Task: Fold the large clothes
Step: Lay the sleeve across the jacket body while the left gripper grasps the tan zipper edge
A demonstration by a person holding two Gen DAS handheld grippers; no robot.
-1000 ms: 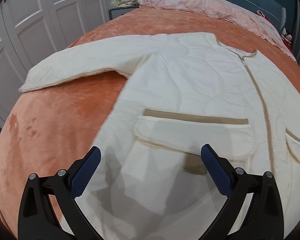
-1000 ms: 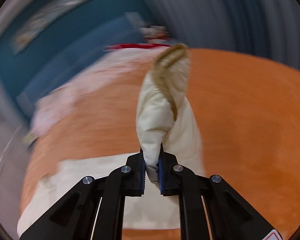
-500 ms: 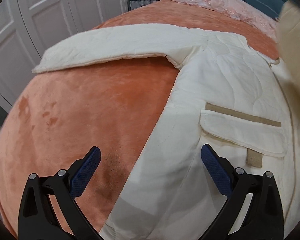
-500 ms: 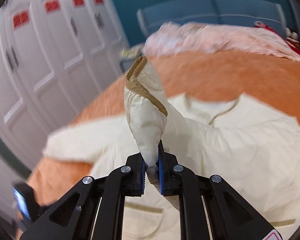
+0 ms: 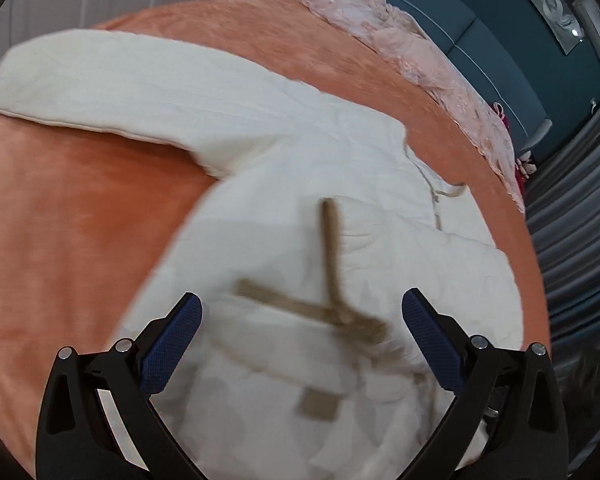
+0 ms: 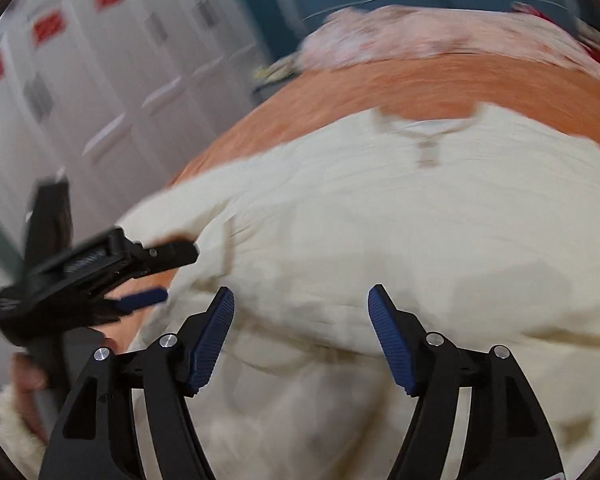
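A cream quilted jacket (image 5: 284, 168) with tan trim lies spread on the orange bed cover (image 5: 72, 232). One sleeve (image 5: 100, 84) stretches out to the left. The other sleeve (image 5: 440, 280) lies folded across the jacket's front, its tan cuff (image 5: 332, 256) over the pocket flap. My left gripper (image 5: 300, 332) is open and empty above the pocket. My right gripper (image 6: 300, 336) is open and empty above the jacket (image 6: 400, 220). The left gripper also shows in the right wrist view (image 6: 140, 276), over the jacket's left edge.
A pink lace blanket (image 5: 412, 48) lies along the far side of the bed. White wardrobe doors (image 6: 80, 80) stand to the left. A blue padded headboard (image 5: 480, 28) is behind the bed, and grey curtains (image 5: 572, 240) hang at the right.
My right gripper carried the sleeve over the jacket's front and let it go; its jaws are now open. The left gripper swung right over the pocket, staying open.
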